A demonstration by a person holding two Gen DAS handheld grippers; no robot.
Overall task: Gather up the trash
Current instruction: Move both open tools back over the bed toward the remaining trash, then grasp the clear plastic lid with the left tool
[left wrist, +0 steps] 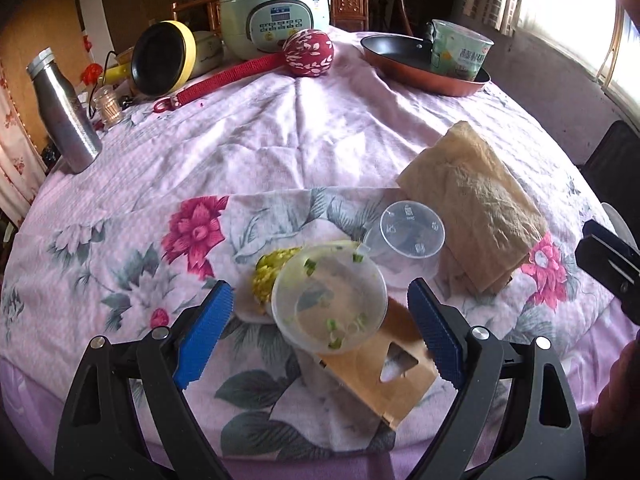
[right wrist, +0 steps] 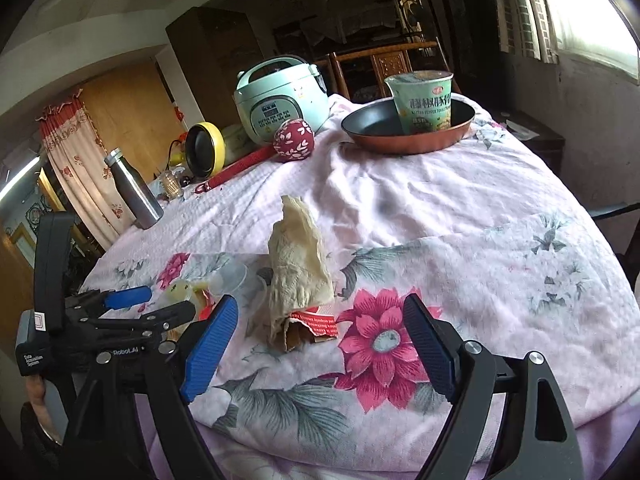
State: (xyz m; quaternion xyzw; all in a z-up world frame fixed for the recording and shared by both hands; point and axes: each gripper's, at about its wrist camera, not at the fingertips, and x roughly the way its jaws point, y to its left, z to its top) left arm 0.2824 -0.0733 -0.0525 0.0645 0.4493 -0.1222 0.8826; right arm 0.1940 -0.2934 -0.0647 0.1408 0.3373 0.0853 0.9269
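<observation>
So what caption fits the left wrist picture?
Open left gripper hovers over a dirty plastic lid, clear cup and brown paper bag on the floral tablecloth.

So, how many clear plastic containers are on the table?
2: a round tub with green onion bits between the left gripper's open jaws, and a small cup behind it. Others may be hidden.

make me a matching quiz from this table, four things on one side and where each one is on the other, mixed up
Things:
1. green instant noodle cup
2. clear round plastic lid flecked with green onion
3. silver metal bottle
4. red patterned ball-headed mallet

Places:
a. upright at the table's left edge
b. standing inside the copper-coloured frying pan
c. in front of the pale green rice cooker
d. between the open left tool's blue pads

Pairs: 1-b, 2-d, 3-a, 4-c
</observation>
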